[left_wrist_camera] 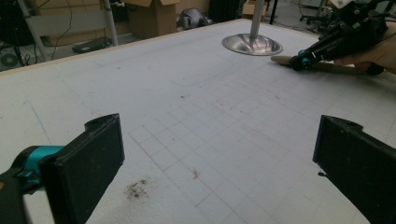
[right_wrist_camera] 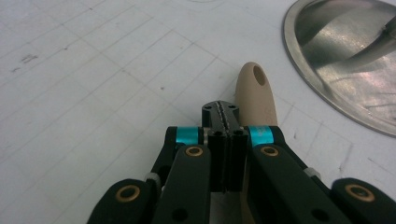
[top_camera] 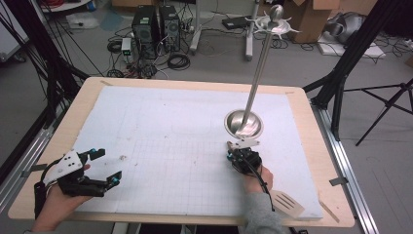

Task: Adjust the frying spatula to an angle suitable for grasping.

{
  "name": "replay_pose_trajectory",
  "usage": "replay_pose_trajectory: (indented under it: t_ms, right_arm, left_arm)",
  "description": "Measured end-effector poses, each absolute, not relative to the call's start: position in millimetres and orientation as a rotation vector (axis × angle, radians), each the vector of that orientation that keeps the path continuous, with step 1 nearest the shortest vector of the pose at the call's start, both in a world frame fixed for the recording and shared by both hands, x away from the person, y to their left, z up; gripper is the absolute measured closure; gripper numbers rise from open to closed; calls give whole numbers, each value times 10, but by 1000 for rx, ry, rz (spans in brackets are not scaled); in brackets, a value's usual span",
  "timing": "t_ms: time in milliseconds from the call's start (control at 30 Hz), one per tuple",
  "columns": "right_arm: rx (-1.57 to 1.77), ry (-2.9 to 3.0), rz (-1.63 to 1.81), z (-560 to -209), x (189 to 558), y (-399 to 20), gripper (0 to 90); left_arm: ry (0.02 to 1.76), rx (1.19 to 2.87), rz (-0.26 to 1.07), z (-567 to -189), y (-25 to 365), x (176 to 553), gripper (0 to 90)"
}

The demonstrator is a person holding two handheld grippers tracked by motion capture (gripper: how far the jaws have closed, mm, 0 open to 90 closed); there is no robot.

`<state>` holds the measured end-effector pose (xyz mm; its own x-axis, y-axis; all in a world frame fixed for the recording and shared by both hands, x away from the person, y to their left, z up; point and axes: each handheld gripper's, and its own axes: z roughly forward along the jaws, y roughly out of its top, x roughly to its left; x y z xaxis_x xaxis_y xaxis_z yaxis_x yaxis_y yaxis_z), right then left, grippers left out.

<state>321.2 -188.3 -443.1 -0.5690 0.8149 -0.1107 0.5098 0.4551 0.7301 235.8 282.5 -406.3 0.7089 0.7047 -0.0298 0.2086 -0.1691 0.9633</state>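
Observation:
A wooden slotted spatula lies near the table's front right, its head beside a grey sleeve. Its rounded handle end, with a hole in it, pokes out just right of my right gripper. That gripper's jaws are pressed together with nothing between them, and the handle lies under and beside them. In the high view my right gripper sits just in front of the metal stand's base. My left gripper rests at the front left, open, over bare board.
The stand's dished steel base carries a tall pole topped with hooks. A white gridded sheet covers the wooden table. My right gripper and the spatula handle show far off in the left gripper view.

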Motion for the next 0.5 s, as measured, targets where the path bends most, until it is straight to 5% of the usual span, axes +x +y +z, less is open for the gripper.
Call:
replay_pose_trajectory:
  t_ms: [500]
  right_arm:
    - [1047,2317,1158,-3990,2864,-2098,900]
  left_arm:
    - [716,1731,509,-4053,2774,2376,24]
